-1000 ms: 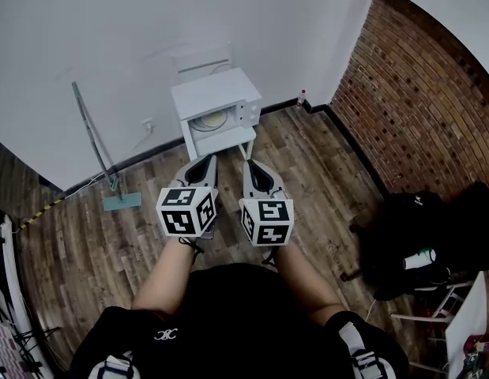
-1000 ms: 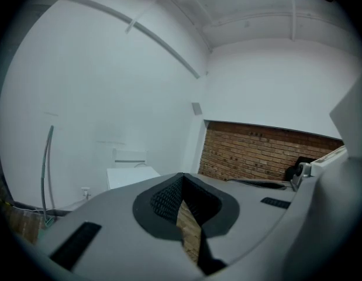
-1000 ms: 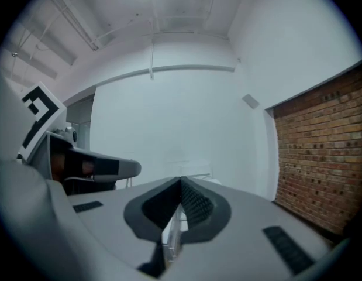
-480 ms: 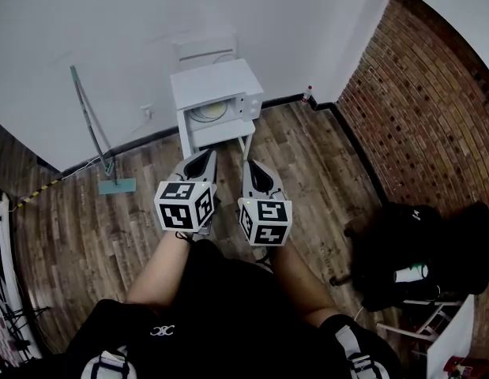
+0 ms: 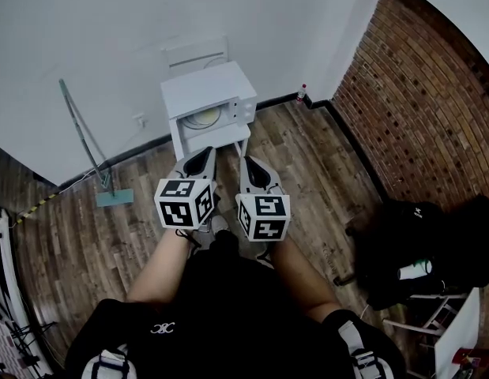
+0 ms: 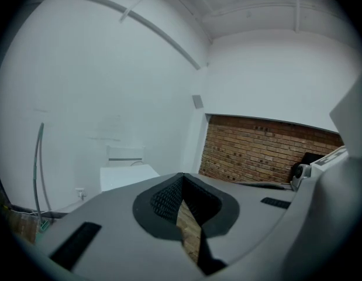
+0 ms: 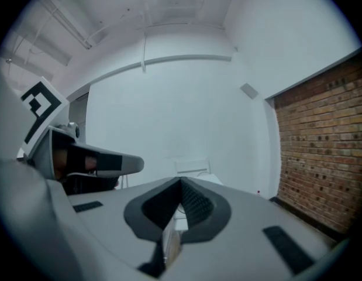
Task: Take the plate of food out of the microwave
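Here, the plate (image 5: 201, 118) sits inside the white microwave (image 5: 203, 91). Your left gripper (image 5: 205, 153) and right gripper (image 5: 246, 163) hover side by side before the microwave, both with jaws closed and empty.

I can read no words or numbers anywhere: my marker cubes (image 5: 185, 204) carry only black-and-white square patterns, and my shirt's small white emblem (image 5: 161, 329) is illegible.

I can't tell what's on the plate (image 5: 203, 118) inside the microwave (image 5: 208, 101), too small; the tiny object (image 5: 302, 94) right of the microwave is unreadable as well; my right gripper (image 7: 181, 181) hides most of the microwave in its own view.
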{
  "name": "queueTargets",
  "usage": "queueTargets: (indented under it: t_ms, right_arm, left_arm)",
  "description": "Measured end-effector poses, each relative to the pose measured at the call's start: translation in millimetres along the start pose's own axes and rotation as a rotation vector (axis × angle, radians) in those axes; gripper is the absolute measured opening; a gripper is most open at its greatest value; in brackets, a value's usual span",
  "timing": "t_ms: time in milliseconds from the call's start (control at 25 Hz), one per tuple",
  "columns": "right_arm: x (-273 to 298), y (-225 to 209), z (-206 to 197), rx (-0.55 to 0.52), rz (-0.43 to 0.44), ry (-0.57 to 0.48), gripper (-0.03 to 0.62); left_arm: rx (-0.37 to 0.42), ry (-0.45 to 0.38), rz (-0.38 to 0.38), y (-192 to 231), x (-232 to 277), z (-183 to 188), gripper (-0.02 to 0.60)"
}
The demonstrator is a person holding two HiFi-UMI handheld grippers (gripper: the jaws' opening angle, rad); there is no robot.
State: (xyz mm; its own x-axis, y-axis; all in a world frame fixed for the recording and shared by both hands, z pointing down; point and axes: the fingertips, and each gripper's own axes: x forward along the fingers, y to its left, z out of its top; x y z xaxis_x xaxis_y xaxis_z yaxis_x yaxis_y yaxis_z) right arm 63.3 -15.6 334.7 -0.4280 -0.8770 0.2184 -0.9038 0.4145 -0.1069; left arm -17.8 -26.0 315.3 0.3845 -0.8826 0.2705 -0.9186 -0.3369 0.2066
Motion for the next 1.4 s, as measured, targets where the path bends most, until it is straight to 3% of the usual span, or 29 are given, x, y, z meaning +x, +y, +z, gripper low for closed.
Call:
queueTargets:
  t_ms: [400,640,960,1160,1400]
  right_arm:
    - [71,-1,17,0.0,0.031,0.032,0.005]
    - [123,2,24,-0.009,0.042,0.07,0.006]
    - [197,2,38,-0.038,0.018,0.1,0.006]
    - [240,-5,33,-0.02,-0.013,0.144,0.006]
    - [272,-20,22,0.022,-0.035,0.157,0.006]
  left_arm:
    - [-0.029,-0.016,0.013,47,48,29,0.0]
    - [0.04,0.001,0.06,85,78,38,0.0]
    - [-0.043,-0.012,0.049,139,118,53,0.0]
    - [-0.056,-0.007,0.041,170,148,60,0.0]
    - [-0.097,0.04,0.027,194,181,46,0.0]
